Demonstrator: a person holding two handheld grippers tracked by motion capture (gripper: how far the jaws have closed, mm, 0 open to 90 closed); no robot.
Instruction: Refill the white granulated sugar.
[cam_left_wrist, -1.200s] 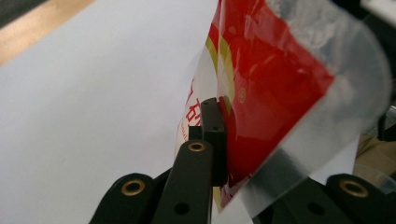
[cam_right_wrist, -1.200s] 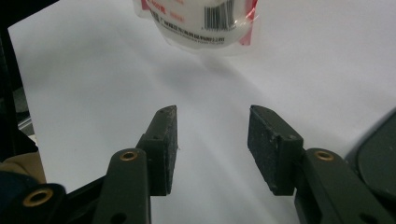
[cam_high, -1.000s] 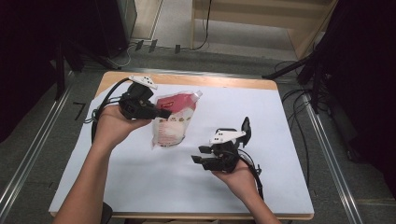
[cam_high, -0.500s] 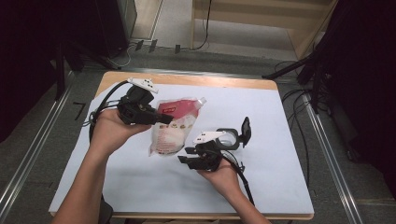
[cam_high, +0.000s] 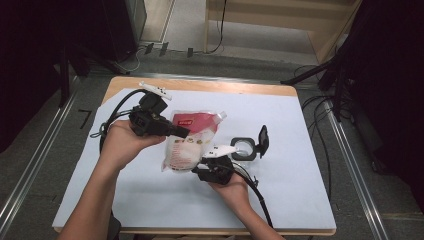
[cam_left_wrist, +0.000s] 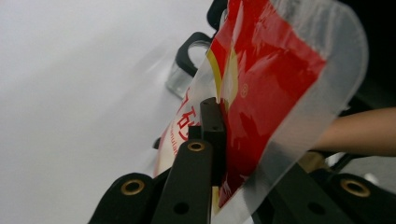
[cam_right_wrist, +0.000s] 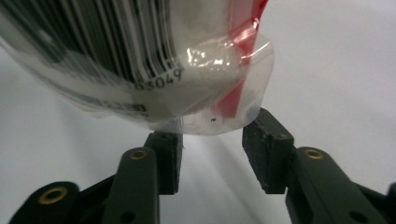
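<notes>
Right gripper (cam_high: 201, 169) has closed in from the side, jaws now wide under the pouch (cam_high: 187, 142) bottom corner, while left gripper (cam_high: 184, 133) stays clamped on its top edge, lifted off the bench (cam_high: 300, 190): two-handed hold looks imminent.

From here the left gripper (cam_left_wrist: 219, 140) is clamped on the edge of a red and clear plastic pouch (cam_left_wrist: 266, 88), one black jaw lying flat against its printed face while the film folds over the other. The pouch stands tilted up off the white counter (cam_left_wrist: 70, 93). Behind it sits a small clear container with a black rim (cam_left_wrist: 189, 65), blurred. A forearm (cam_left_wrist: 359, 133) reaches in at the right.
</notes>
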